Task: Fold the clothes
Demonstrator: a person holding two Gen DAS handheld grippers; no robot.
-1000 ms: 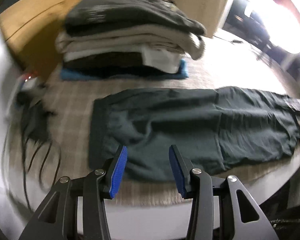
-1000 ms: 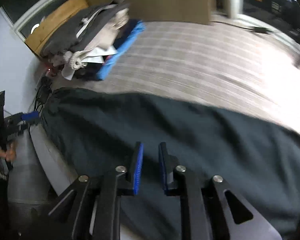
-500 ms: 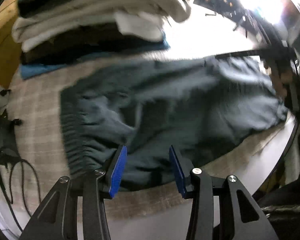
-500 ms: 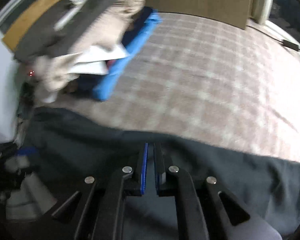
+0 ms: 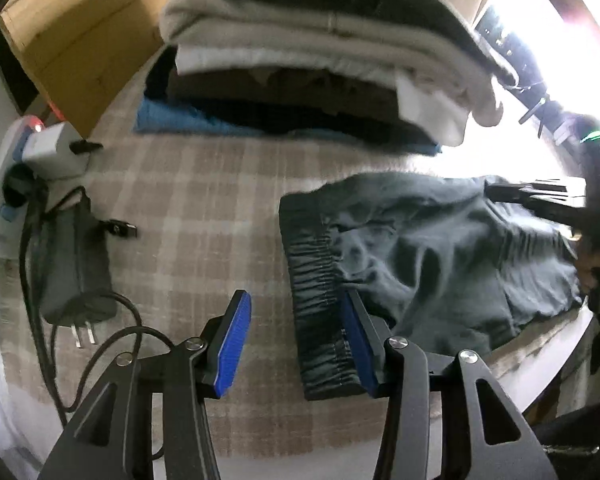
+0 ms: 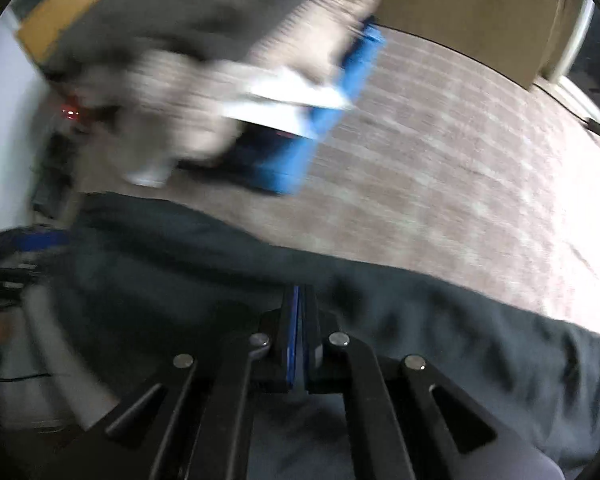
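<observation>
Right gripper (image 6: 299, 336): jaws just closed, blue pads pressed together; whether they pinch dark green trousers (image 6: 380, 320) below, cannot tell (frame blurred). Left gripper (image 5: 296, 344): jaws partly open, nothing between; one pad beside trousers' gathered waistband (image 5: 320, 300). Trousers lie rumpled on plaid cover (image 5: 204, 208), near folded stack (image 5: 320, 60). Black charger (image 5: 74, 264) at left. No legible writing.

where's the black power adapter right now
In the left wrist view the black power adapter lies at the left on the plaid cloth, below the white charger, left of the dark green pants.
</observation>
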